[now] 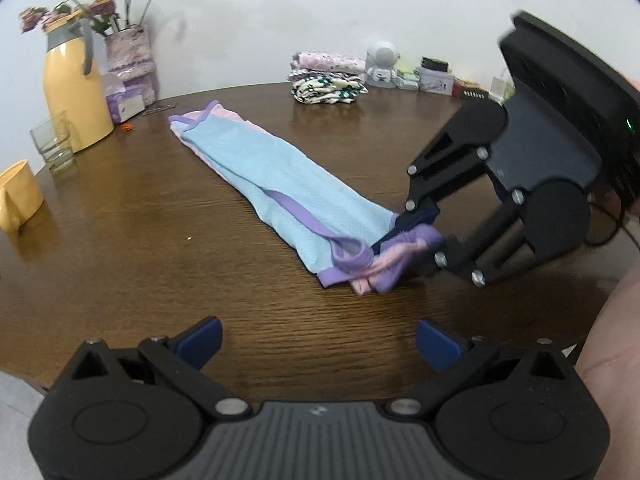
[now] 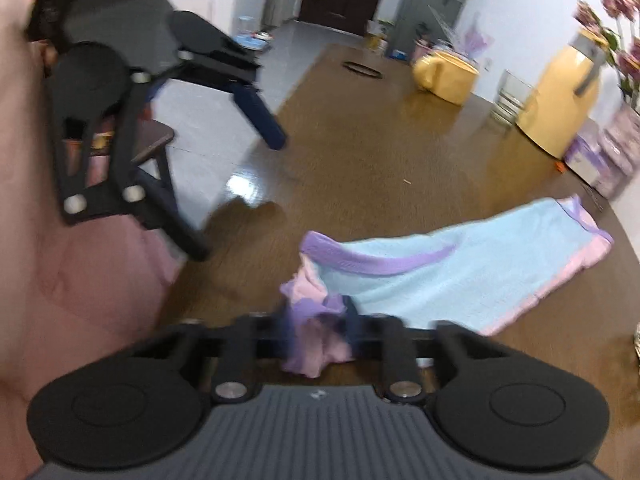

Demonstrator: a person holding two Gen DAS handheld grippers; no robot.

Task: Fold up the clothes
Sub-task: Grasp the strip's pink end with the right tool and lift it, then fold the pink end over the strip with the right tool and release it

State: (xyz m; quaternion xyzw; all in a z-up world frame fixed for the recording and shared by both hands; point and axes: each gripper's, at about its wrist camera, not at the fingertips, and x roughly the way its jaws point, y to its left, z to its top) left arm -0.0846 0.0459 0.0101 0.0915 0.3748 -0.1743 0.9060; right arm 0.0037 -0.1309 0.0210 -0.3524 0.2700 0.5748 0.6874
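While the right gripper (image 2: 318,330) is clamped on the bunched purple-and-pink end of the light-blue mesh garment with purple trim (image 1: 276,184), the left gripper (image 1: 318,340) hangs near, jaws apart and empty. Garment lies as a long narrow strip across the brown wooden table (image 1: 132,216). Step: end-to-end fold, probably. Next: lift the pinched end toward the far end without dragging the strip.

soft indoor light, fisheye bend, perhaps motion-blurred
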